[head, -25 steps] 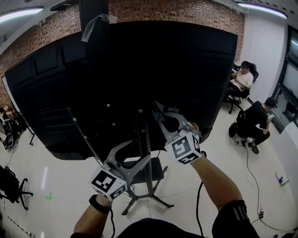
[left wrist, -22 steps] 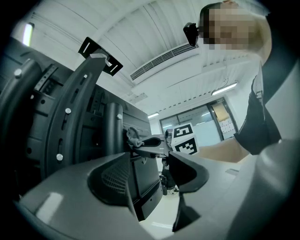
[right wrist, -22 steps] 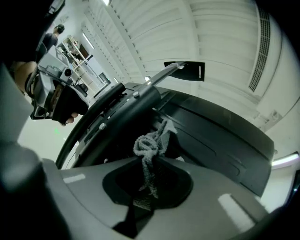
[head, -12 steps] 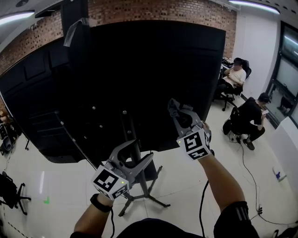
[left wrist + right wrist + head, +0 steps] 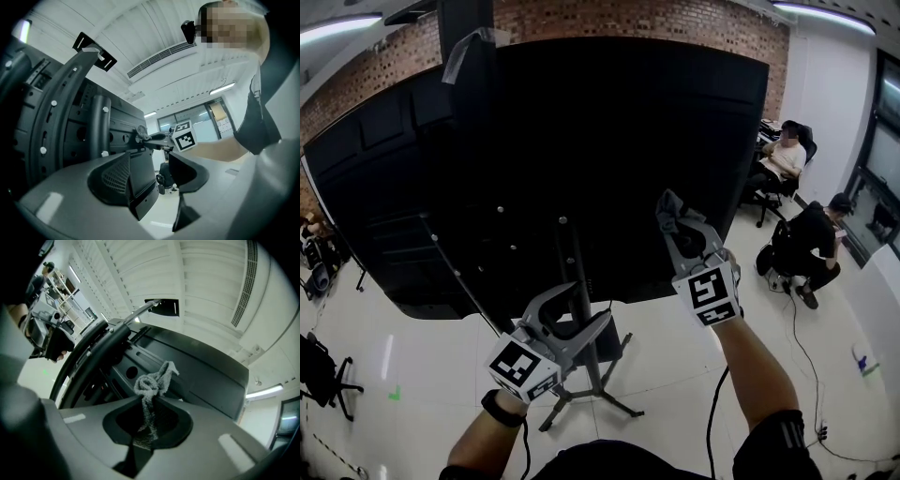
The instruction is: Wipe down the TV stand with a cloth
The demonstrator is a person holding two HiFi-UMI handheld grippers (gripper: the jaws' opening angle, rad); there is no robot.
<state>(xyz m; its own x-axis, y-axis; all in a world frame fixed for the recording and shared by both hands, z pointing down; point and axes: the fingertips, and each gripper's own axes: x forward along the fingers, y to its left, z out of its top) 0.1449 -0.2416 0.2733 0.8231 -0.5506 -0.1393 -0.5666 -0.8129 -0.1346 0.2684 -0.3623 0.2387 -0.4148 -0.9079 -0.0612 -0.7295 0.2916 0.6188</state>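
Observation:
The TV stand's dark pole point(image 5: 571, 274) rises from splayed legs point(image 5: 602, 401) behind a big black TV back point(image 5: 609, 141). My right gripper point(image 5: 677, 217) is shut on a crumpled grey cloth point(image 5: 670, 206), held up against the TV's back, to the right of the pole. In the right gripper view the cloth point(image 5: 151, 385) bunches out above the closed jaws of my right gripper point(image 5: 149, 401). My left gripper point(image 5: 589, 306) hangs open low beside the pole, holding nothing. In the left gripper view my left gripper point(image 5: 161, 171) shows a wide gap, with the pole point(image 5: 98, 125) to the left.
Two people sit on office chairs at the right point(image 5: 787, 159) point(image 5: 817, 240). A cable point(image 5: 811, 375) trails over the white floor at the lower right. Another chair point(image 5: 321, 370) stands at the far left. A brick wall point(image 5: 628, 19) runs behind the TV.
My right gripper with the cloth has moved right and up, away from the stand pole. The left gripper has stayed open in much the same place.

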